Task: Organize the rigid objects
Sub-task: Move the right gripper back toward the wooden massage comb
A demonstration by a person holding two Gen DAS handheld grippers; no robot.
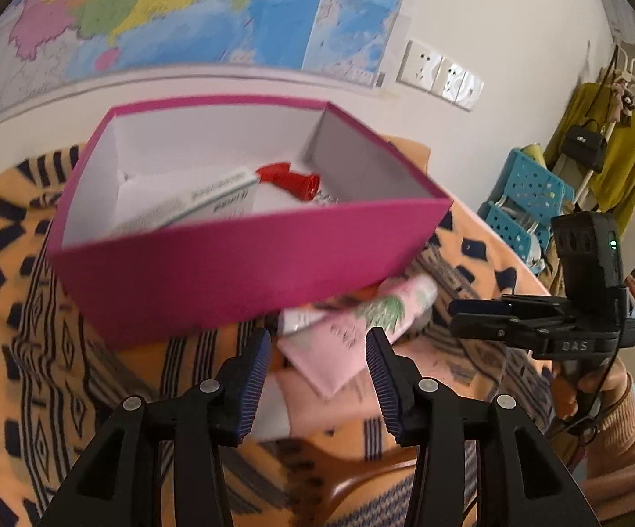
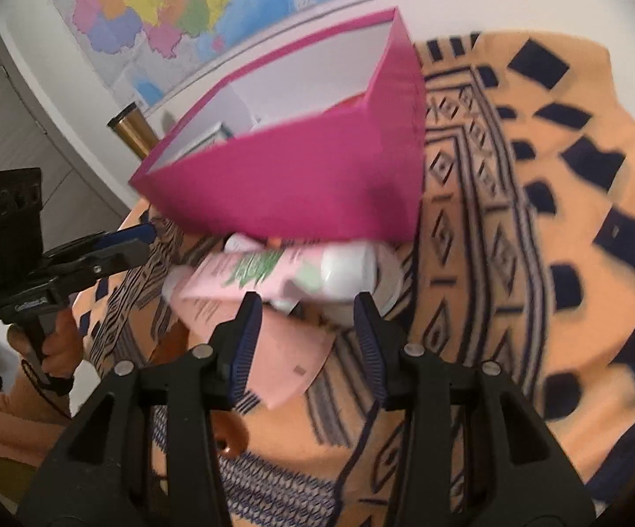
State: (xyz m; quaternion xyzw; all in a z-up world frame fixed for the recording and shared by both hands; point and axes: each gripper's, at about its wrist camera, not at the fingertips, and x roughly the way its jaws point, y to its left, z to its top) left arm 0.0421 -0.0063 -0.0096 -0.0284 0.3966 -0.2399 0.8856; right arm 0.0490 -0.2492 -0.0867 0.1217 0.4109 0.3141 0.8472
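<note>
An open magenta box (image 1: 247, 259) with a white inside stands on the patterned cloth. In it lie a white-and-green carton (image 1: 212, 202) and a red object (image 1: 291, 180). In front of the box lies a pink tube (image 1: 352, 325) with a green leaf print. My left gripper (image 1: 317, 351) is open just short of the tube, nothing between its pads. In the right wrist view the tube (image 2: 247, 272) lies beside a white cap (image 2: 343, 272) below the box (image 2: 299, 175). My right gripper (image 2: 308, 307) hovers open over them. Each gripper shows in the other's view: right (image 1: 479, 316), left (image 2: 137, 241).
An orange cloth with dark diamonds (image 2: 536, 219) covers the table. A gold-coloured cylinder (image 2: 130, 131) stands behind the box by the wall with maps (image 1: 185, 9). Blue crates (image 1: 532, 193) and a rack with a yellow coat (image 1: 615, 162) stand at the right.
</note>
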